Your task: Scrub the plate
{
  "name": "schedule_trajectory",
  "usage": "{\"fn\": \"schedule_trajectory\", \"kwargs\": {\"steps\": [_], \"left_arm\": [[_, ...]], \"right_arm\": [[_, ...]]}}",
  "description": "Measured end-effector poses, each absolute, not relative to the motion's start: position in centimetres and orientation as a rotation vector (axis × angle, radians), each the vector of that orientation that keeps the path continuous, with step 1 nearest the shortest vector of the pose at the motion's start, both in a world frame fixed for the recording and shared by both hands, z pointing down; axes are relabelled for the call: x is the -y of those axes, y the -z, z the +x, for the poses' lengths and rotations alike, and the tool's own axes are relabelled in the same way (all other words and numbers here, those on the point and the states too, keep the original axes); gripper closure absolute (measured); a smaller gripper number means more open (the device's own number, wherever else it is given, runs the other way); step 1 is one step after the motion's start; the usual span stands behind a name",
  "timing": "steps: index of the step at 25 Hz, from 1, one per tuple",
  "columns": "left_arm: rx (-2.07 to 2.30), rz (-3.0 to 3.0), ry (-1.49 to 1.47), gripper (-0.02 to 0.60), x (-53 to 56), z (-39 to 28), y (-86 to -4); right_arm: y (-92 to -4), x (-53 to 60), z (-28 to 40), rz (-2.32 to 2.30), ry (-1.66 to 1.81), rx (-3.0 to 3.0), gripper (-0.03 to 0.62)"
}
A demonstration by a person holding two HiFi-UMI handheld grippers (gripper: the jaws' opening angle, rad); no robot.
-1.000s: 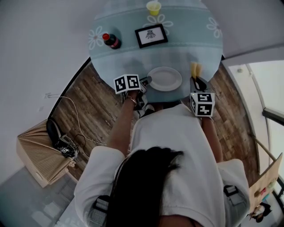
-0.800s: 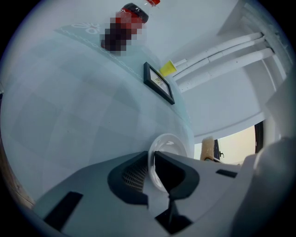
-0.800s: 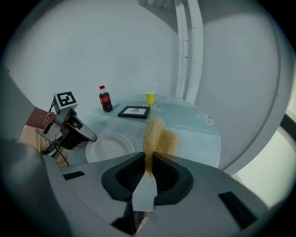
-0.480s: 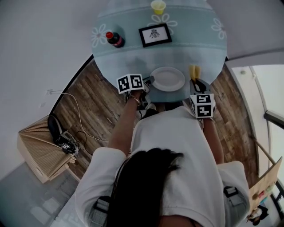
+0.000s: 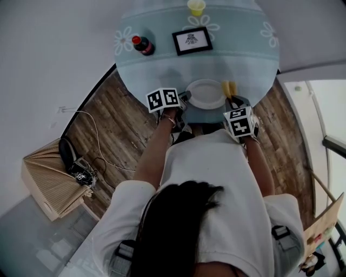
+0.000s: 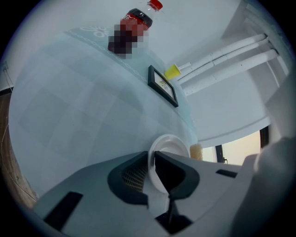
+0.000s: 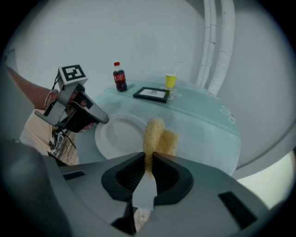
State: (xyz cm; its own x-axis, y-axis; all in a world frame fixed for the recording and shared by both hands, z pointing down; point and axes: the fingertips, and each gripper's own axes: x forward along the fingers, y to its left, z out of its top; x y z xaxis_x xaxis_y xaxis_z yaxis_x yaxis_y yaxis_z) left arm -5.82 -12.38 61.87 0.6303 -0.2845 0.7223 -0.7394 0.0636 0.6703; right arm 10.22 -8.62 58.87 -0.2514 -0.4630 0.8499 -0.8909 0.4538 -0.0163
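A round table (image 5: 243, 59) under a pale blue cloth printed with daisies carried the plate (image 5: 205, 93), which lay on the part of it nearest the person (image 5: 216, 184). The person, in a white top, stood on the near side of the plate and leaned over it.

The plate was white, empty and flat on the cloth. Beyond it, toward the far side, lay a black-edged picture frame (image 5: 192, 40).

The left gripper (image 6: 151, 159) reached in at the plate's left rim. Its jaws had just been closing, and they were clamped on that rim, one pad over it and one under it. The right gripper (image 7: 150, 164) was at the plate's right side, its jaws pinched tight on a yellow sponge (image 7: 157, 134). The sponge stuck out past the jaw tips just beside the plate's right rim; whether it touched the plate could not be told.

A dark cola bottle (image 5: 143, 45) with a red cap stood beyond the plate and to its left. A small yellow cup (image 5: 196, 7) stood farthest from the plate, past the frame.
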Motion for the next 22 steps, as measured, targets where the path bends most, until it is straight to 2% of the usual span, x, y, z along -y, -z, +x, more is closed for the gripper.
{"fn": "schedule_trajectory", "kwargs": {"steps": [16, 22], "left_arm": [[0.885, 1.505, -0.407, 0.526, 12.4, -5.8, -62.0], [0.887, 1.501, -0.414, 0.526, 12.4, -5.7, -62.0]], "right_arm": [[-60.2, 10.9, 8.3, 0.917, -0.389, 1.794, 0.534], [-60.9, 11.5, 5.9, 0.827, -0.443, 1.797, 0.534]]}}
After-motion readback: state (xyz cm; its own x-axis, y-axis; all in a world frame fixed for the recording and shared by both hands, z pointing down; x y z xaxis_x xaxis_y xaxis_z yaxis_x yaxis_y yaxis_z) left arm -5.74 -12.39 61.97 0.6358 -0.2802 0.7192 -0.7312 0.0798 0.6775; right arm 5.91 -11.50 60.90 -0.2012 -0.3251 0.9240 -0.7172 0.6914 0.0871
